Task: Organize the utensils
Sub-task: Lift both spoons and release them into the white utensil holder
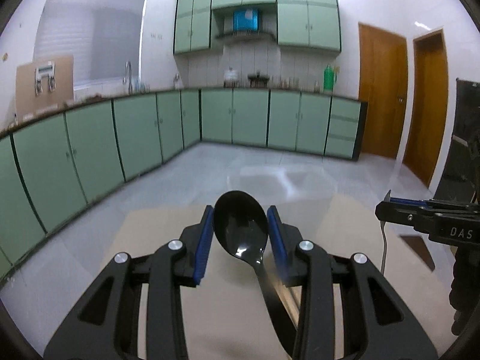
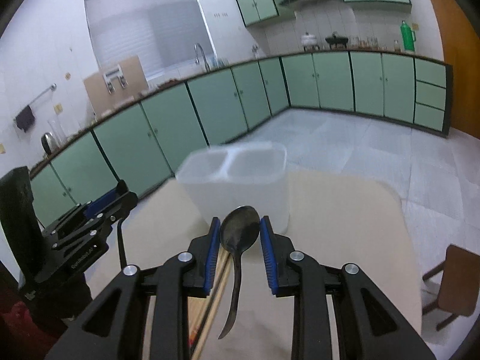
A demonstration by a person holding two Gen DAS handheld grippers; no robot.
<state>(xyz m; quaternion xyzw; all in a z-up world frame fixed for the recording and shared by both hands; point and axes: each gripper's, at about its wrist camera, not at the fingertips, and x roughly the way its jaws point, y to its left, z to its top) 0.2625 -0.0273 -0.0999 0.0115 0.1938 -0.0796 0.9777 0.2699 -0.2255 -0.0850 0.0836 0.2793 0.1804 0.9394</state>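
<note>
- Black plastic spoon (image 1: 241, 225): handle end hidden beneath left gripper (image 1: 241, 225), pads clamped on its glossy bowl.
- Right gripper (image 2: 240, 234) grips a dull metal spoon (image 2: 239, 234) above the table (image 2: 345, 225), near the blurred two-compartment container (image 2: 234, 180).

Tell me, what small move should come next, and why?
Probably carry the right gripper forward over the clear bin. Each gripper already holds a spoon lifted off the table, and the bin's two compartments look empty just ahead.

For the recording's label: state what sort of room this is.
A home kitchen, most likely: green base cabinets run along two walls, a sink tap stands under the window, and a pot sits on the counter.
</note>
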